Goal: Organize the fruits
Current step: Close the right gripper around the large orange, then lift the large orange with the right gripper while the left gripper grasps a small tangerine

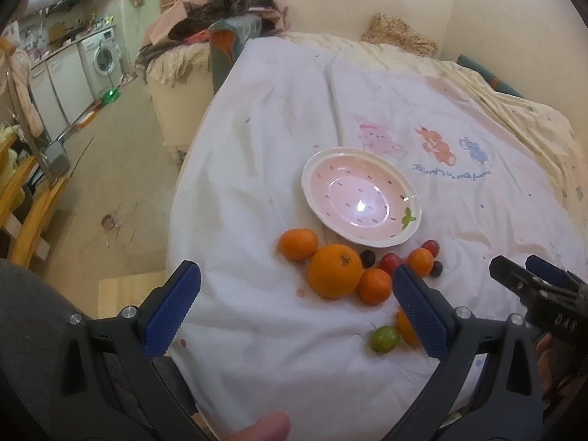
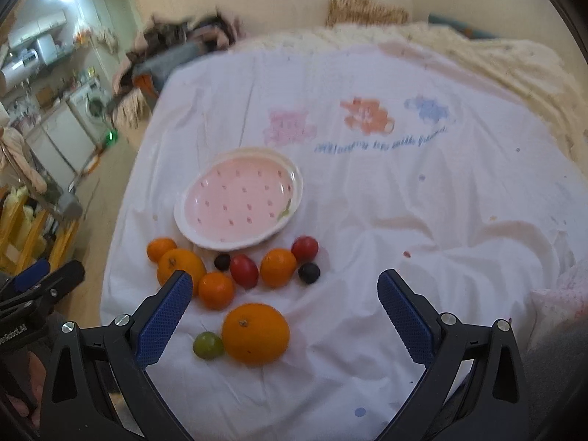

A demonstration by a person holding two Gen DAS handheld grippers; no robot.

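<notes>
So the biggest thing here is the white sheet point(image 2: 367, 220) with the cartoon animals printed on it, spread out under and ahead of both grippers. The left gripper point(image 1: 296, 294) is spread wide, gripping nothing, hovering over the near edge of the sheet. Same deal with the right gripper point(image 2: 284, 294): fingers wide apart, nothing between them.

Ahead of the right gripper and off to its left sits the pink plate point(image 2: 205, 235), spotted, white rim, nothing on it. All the fruit is on the sheet between the plate and the grippers.

Closest to the right gripper, pretty much between its fingers, is the big orange point(image 2: 255, 333), with a green tomato point(image 2: 208, 345) touching its left side. A second large orange point(image 1: 334, 271) is right ahead of the left gripper, between its fingers in that view. Around it are three small tangerines: one point(image 1: 297, 244) to its far left, one point(image 1: 374, 286) touching its right side, one point(image 2: 278, 268) further right. Then two red tomatoes point(image 2: 244, 271) point(image 2: 304, 248) either side of that last tangerine, and two small dark berries point(image 2: 222, 261) point(image 2: 308, 273), the tiniest bits, near the plate's front rim.
</notes>
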